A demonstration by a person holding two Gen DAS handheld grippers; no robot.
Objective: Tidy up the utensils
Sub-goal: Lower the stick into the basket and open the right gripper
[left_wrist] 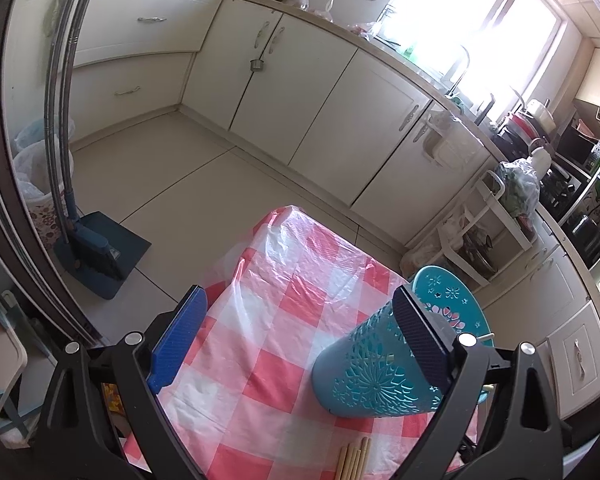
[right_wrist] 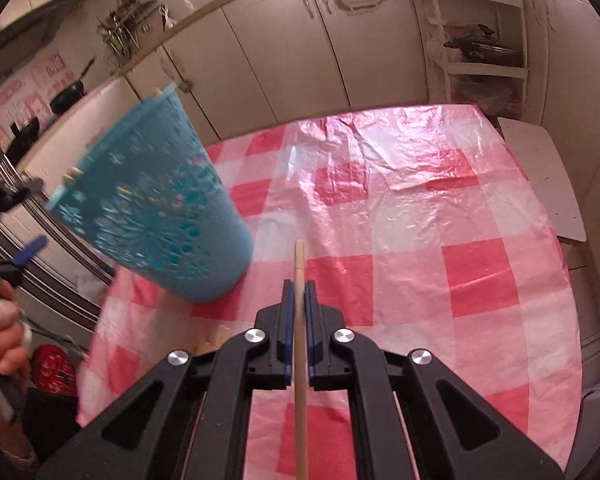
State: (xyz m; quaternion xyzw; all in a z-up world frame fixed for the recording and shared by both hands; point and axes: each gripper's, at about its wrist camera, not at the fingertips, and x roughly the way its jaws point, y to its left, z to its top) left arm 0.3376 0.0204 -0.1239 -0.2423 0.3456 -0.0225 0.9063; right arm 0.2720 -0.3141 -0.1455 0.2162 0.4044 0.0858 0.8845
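the right gripper (right_wrist: pixel 299 300) pinches one chopstick (right_wrist: pixel 299 360); next, tip it into the teal holder (right_wrist: pixel 156 208) near the tabletop's (right_wrist: pixel 480 264) left edge.

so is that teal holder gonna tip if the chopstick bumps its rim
Probably. The holder is tall, looks like light perforated plastic, and already leans on the glossy plastic cloth, so it may slide or topple. The left gripper straddles it with jaws open, so nothing pins it yet.
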